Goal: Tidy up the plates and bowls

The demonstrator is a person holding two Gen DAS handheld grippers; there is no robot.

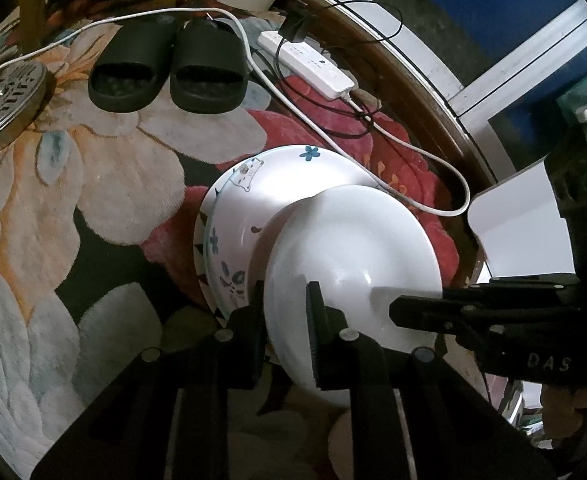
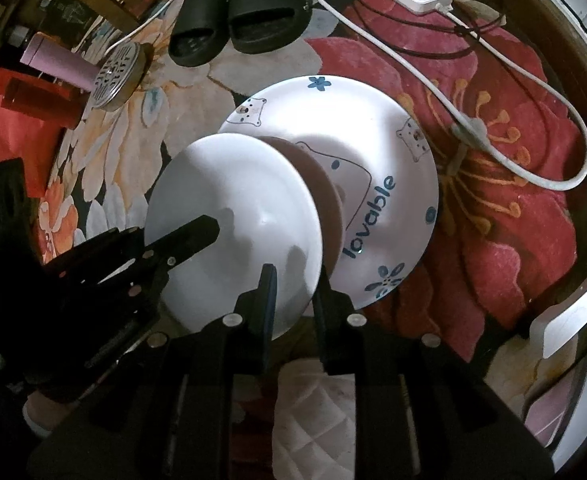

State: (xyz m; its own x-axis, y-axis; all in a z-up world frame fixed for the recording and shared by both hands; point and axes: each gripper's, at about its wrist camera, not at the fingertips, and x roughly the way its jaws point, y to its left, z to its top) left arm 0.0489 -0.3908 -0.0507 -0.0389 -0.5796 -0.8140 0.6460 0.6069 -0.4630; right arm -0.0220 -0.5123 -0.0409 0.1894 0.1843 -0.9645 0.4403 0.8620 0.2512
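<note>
**Two grippers on one plain white bowl, over the printed plate**

You hold the white bowl (image 1: 349,256) by its rim from two sides: your left gripper (image 1: 285,320) pinches the near edge, jaws nearly together on the thin wall, and your right gripper (image 2: 293,292) pinches the opposite edge the same way. The bowl hangs tilted just ahead of both grippers, above the printed plate (image 2: 373,152), which lies on the flowered rug (image 1: 93,208) beyond your fingertips; whether bowl and plate touch cannot be told.

Treat it as glazed ceramic: stiff, smooth, likely slippery under the pads, and liable to chip if it knocks the plate. The rim is your only real hold, so keep both pinches firm and lower evenly.

The plate reads "lovable" in blue, with bears and flowers. The right gripper's body shows "DAS".
</note>
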